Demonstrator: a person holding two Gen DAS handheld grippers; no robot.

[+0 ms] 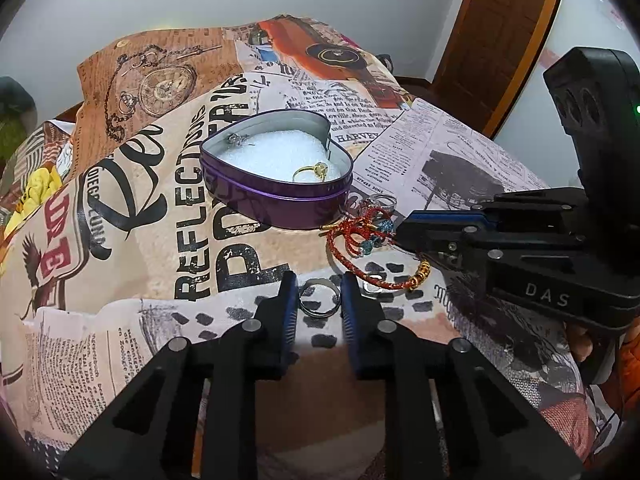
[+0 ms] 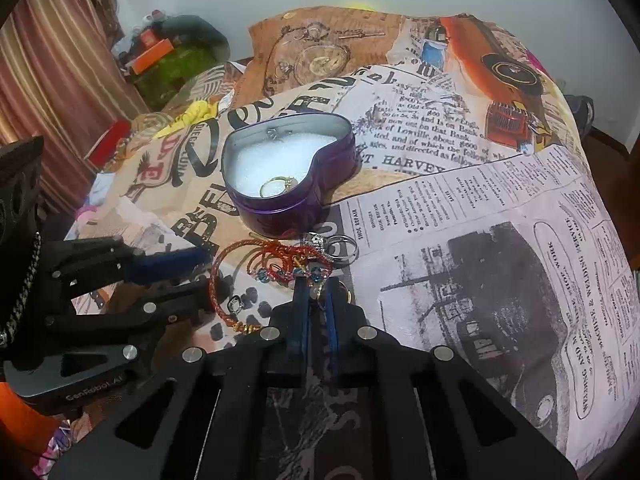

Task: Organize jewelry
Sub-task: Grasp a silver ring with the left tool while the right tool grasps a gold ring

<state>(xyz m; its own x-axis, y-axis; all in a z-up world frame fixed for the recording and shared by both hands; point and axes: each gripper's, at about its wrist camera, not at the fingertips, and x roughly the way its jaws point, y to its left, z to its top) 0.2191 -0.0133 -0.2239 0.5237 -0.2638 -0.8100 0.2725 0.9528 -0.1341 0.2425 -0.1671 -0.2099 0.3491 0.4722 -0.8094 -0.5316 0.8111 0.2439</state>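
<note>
We judged the silver ring (image 1: 319,298) light, rigid and slippery; it lay on the printed cloth (image 1: 160,240) between the left hand-held gripper's (image 1: 319,300) unclenched pads. The right hand-held gripper (image 2: 317,298) was clenched on a small charm at the limp red cord bracelets (image 2: 276,264). Beyond stood the heart tin (image 1: 276,200), holding a gold ring (image 1: 312,171).

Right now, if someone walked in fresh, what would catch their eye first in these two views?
Probably the purple heart-shaped tin, open mid-scene on the loud newspaper-print cloth, with a gold ring on its white foam. Next, the tangle of red cord bracelets just in front of it. The left gripper brackets a silver ring, while the right gripper is shut at the tangle's edge.
</note>
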